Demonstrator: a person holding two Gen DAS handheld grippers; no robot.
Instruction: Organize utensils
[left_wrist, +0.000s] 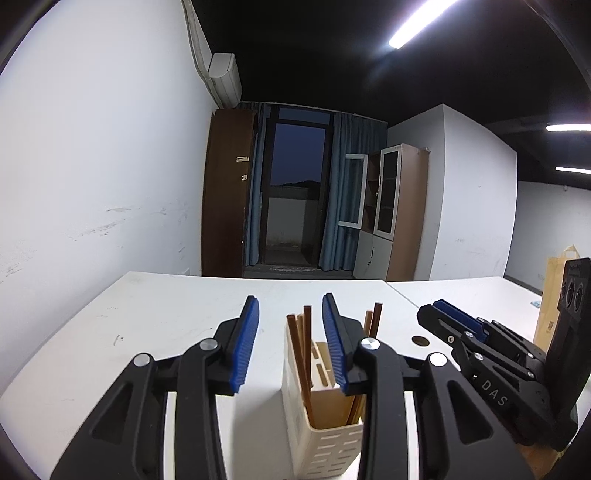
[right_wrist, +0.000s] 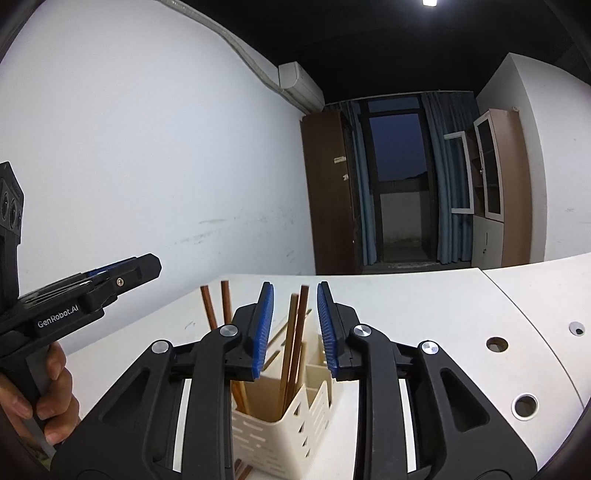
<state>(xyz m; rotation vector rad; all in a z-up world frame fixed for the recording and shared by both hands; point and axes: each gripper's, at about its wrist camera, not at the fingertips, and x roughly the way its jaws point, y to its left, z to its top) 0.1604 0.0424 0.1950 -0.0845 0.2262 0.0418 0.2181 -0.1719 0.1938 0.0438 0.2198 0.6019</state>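
Observation:
A cream slotted utensil holder (left_wrist: 325, 439) stands on the white table (left_wrist: 147, 325), holding several brown wooden chopsticks (left_wrist: 301, 350) upright. My left gripper (left_wrist: 290, 339) is open and empty, its blue pads above and either side of the holder. The right gripper (left_wrist: 448, 321) shows at the right of that view. In the right wrist view the holder (right_wrist: 273, 432) and its chopsticks (right_wrist: 295, 343) sit just below my right gripper (right_wrist: 295, 328), which is open and empty. The left gripper (right_wrist: 125, 273) shows at the left, held by a hand.
A brown paper bag (left_wrist: 554, 295) stands at the table's right. Round cable holes (right_wrist: 496, 344) sit in the tabletop to the right. A white wall runs along the left; a dark doorway (left_wrist: 291, 192) and cabinets lie beyond the table.

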